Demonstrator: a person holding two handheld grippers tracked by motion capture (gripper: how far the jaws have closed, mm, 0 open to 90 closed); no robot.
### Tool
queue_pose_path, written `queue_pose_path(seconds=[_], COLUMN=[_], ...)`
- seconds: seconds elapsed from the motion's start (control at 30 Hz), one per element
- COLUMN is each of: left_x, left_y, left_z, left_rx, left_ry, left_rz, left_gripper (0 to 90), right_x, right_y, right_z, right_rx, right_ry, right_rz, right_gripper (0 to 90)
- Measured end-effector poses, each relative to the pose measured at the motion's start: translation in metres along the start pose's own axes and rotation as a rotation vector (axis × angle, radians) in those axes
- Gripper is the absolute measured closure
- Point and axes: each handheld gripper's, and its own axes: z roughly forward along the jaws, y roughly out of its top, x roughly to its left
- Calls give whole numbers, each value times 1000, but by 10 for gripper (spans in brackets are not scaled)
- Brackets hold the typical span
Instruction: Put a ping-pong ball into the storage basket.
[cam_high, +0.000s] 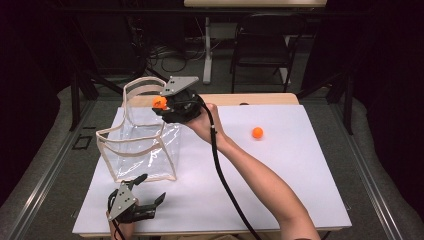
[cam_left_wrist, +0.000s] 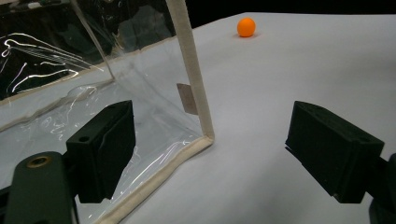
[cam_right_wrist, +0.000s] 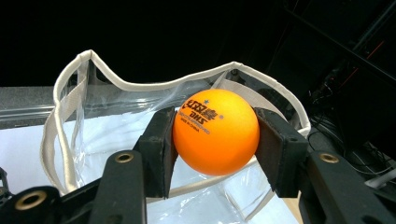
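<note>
I have the right hand-held gripper (cam_high: 161, 103) clamped on an orange ball (cam_right_wrist: 215, 131), both pads pressing its sides, and I hold it above the open mouth of the clear bag (cam_high: 141, 152), near the bag's far right rim. The bag stands upright on the white worktop (cam_high: 280, 190), its cream trim (cam_right_wrist: 70, 107) sagging unevenly around the opening. My left hand-held gripper (cam_high: 145, 192) rests low on the worktop just beside the bag's near corner, jaws wide with nothing between them. A second orange ball (cam_high: 257, 132) lies loose on the worktop, well apart to the right.

The main risk I see is the release point. The ball sits close to the rim rather than over the middle of the opening, so if I let go here it could strike the trim and bounce outside. The bag's soft walls could also fold in if my gripper brushes them, since the left one is not bracing anything. A light ball like this may rebound off the bag's floor, so I judge a lower release safer.
</note>
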Motion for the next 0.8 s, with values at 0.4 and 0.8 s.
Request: queue_pose_path(seconds=[0.4, 0.8], left_x=[0, 0], left_y=[0, 0], left_z=[0, 0], left_rx=[0, -2], left_ry=[0, 1], left_rz=[1, -1], left_gripper=[157, 157], right_x=[4, 7], right_y=[0, -1], right_z=[9, 15], right_rx=[7, 23], right_ry=[16, 27], right_rz=[12, 10], right_gripper=[507, 507])
